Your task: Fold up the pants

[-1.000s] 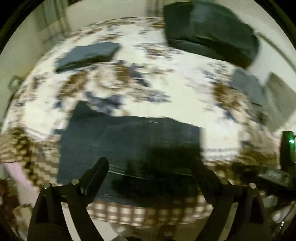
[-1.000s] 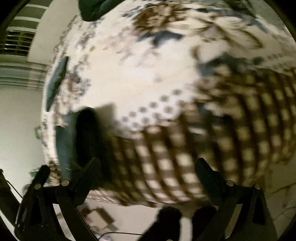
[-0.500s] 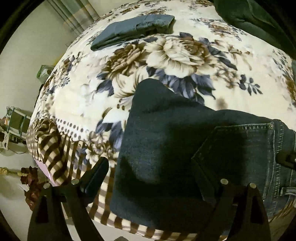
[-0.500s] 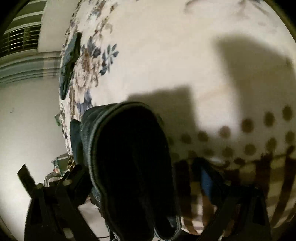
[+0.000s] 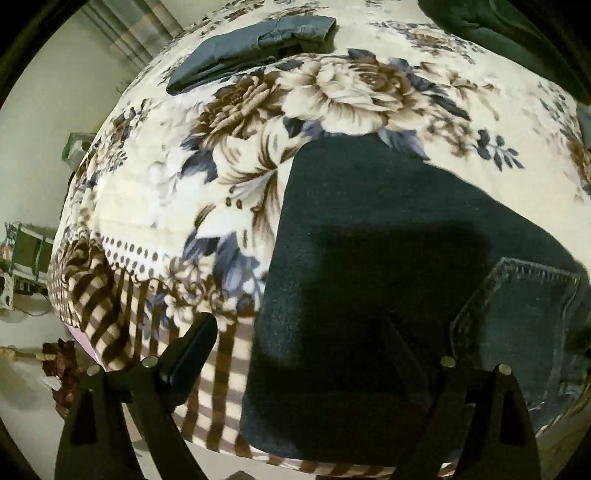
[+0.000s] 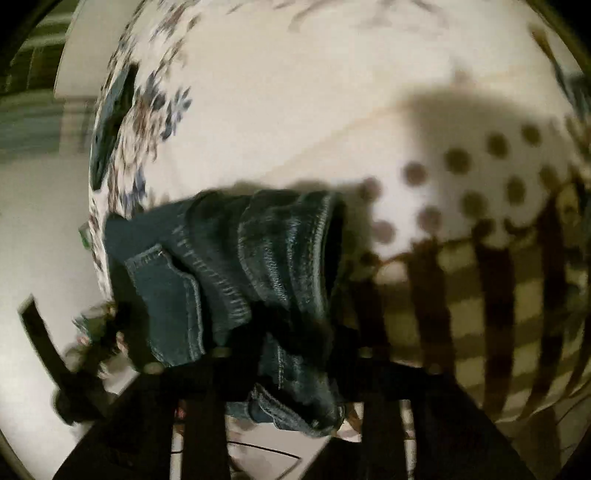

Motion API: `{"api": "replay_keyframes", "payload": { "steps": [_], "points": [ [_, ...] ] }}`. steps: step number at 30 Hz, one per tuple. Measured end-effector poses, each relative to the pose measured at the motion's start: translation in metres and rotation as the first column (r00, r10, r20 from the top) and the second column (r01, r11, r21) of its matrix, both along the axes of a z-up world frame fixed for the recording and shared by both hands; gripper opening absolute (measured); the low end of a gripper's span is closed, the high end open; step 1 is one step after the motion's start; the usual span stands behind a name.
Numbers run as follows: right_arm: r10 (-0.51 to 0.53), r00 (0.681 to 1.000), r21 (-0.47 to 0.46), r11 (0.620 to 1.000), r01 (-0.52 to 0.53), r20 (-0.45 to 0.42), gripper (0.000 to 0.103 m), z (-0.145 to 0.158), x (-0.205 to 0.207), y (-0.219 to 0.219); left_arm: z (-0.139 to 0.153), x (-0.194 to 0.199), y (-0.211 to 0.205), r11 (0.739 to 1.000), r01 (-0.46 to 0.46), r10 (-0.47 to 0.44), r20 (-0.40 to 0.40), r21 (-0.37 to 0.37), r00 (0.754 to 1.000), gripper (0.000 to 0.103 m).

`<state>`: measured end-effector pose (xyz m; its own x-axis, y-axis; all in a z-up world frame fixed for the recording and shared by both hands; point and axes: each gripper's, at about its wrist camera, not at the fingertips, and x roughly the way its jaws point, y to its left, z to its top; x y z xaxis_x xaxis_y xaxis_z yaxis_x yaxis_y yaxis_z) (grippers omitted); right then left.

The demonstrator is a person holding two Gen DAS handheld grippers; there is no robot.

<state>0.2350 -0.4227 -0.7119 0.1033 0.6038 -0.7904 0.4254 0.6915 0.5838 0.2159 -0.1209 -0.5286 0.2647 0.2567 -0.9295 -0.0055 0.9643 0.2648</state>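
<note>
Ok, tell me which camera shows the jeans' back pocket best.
The left wrist view: the back pocket on the jeans lies flat with sharp stitching. The right wrist view shows it blurred, on bunched denim in the right gripper.

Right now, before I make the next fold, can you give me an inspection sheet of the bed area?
Surface: cream floral fleece blanket, checked border at the near edge.
Job's things: dark blue denim jeans lying flat, back pocket up.
Clutter: folded grey-blue garment at the far side; dark green cloth at the far right.
Grippers: left hand-held gripper open over the jeans; right hand-held gripper shut on bunched denim.
Cables: thin dark wire on the floor.
Surroundings: pale wall, striped curtain.
</note>
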Motion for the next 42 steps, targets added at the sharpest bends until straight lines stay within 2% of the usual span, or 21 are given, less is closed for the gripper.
{"api": "replay_keyframes", "payload": {
  "steps": [2, 5, 8, 9, 11, 14, 17, 19, 20, 21, 23, 28, 30, 32, 34, 36, 38, 40, 42],
  "points": [
    [-0.014, 1.000, 0.016, 1.000, 0.014, 0.000, 0.057, 0.007, 0.002, -0.006, 0.005, 0.003, -0.002, 1.000, 0.019, -0.019, 0.009, 0.009, 1.000, 0.090],
    [-0.022, 0.995, -0.041, 0.999, 0.026, 0.092, 0.058, 0.033, 0.005, -0.010, 0.019, 0.013, -0.013, 0.995, 0.078, -0.080, 0.039, 0.065, 0.996, 0.090],
    [0.062, 0.990, -0.202, 0.979, -0.036, 0.126, 0.060, 0.056, 0.010, -0.003, 0.034, 0.019, -0.031, 0.981, 0.139, -0.149, 0.058, 0.137, 0.987, 0.090],
    [0.092, 0.990, -0.271, 0.961, -0.059, 0.110, 0.066, 0.063, 0.014, 0.007, 0.039, 0.017, -0.039, 0.973, 0.163, -0.175, 0.063, 0.163, 0.983, 0.090],
    [0.121, 0.990, -0.362, 0.928, -0.086, 0.076, 0.069, 0.070, 0.016, 0.013, 0.042, 0.008, -0.050, 0.962, 0.194, -0.210, 0.067, 0.193, 0.975, 0.090],
    [0.094, 0.995, -0.358, 0.931, -0.072, 0.044, 0.069, 0.074, 0.001, 0.017, 0.035, -0.011, -0.062, 0.955, 0.219, -0.232, 0.045, 0.200, 0.972, 0.090],
    [0.031, 0.999, -0.258, 0.965, -0.039, -0.037, 0.069, 0.051, -0.022, 0.016, 0.019, -0.028, -0.069, 0.966, 0.206, -0.208, -0.009, 0.158, 0.978, 0.090],
    [-0.024, 0.997, -0.184, 0.983, 0.009, -0.078, 0.063, 0.032, -0.037, 0.015, 0.006, -0.042, -0.073, 0.973, 0.195, -0.191, -0.043, 0.124, 0.981, 0.090],
    [-0.051, 0.996, -0.142, 0.989, 0.039, -0.078, 0.041, 0.027, -0.045, 0.015, 0.000, -0.049, -0.074, 0.977, 0.185, -0.180, -0.057, 0.108, 0.982, 0.090],
    [-0.061, 0.996, -0.122, 0.991, 0.052, -0.071, 0.036, 0.025, -0.050, 0.016, -0.004, -0.055, -0.075, 0.979, 0.178, -0.172, -0.067, 0.102, 0.983, 0.090],
    [-0.061, 0.998, -0.145, 0.988, 0.056, -0.030, 0.029, 0.032, -0.057, 0.019, -0.008, -0.064, -0.074, 0.984, 0.157, -0.151, -0.070, 0.082, 0.986, 0.090],
    [0.052, 0.995, -0.236, 0.971, -0.031, 0.083, 0.025, 0.076, -0.064, 0.035, -0.007, -0.065, -0.061, 0.996, 0.092, -0.091, -0.079, 0.003, 0.993, 0.090],
    [0.098, 0.991, -0.268, 0.961, -0.070, 0.091, 0.025, 0.080, -0.066, 0.040, -0.006, -0.064, -0.059, 0.996, 0.091, -0.091, -0.083, -0.003, 0.992, 0.090],
    [0.120, 0.991, -0.285, 0.954, -0.099, 0.058, 0.025, 0.067, -0.065, 0.039, -0.003, -0.063, -0.056, 0.995, 0.097, -0.096, -0.080, 0.003, 0.992, 0.090],
    [0.091, 0.996, -0.244, 0.966, -0.087, 0.005, 0.031, 0.045, -0.065, 0.034, -0.001, -0.063, -0.051, 0.996, 0.095, -0.094, -0.077, 0.004, 0.993, 0.090],
    [0.047, 0.999, -0.186, 0.981, -0.051, -0.025, 0.063, 0.034, -0.063, 0.026, 0.005, -0.060, -0.039, 0.997, 0.069, -0.071, -0.069, -0.026, 0.995, 0.090],
    [-0.040, 0.999, -0.136, 0.990, 0.037, -0.020, 0.080, 0.039, -0.070, 0.013, 0.012, -0.055, -0.019, 0.995, 0.011, -0.016, -0.051, -0.098, 0.999, 0.090],
    [-0.124, 0.992, -0.087, 0.988, 0.125, 0.009, 0.082, 0.046, -0.079, 0.006, 0.015, -0.049, 0.006, 0.984, -0.048, 0.042, -0.041, -0.173, 0.998, 0.090],
    [-0.207, 0.978, -0.009, 0.978, 0.207, 0.000, 0.085, 0.046, -0.093, 0.003, 0.013, -0.041, 0.026, 0.969, -0.081, 0.072, -0.044, -0.235, 0.996, 0.090]
  ]
}}
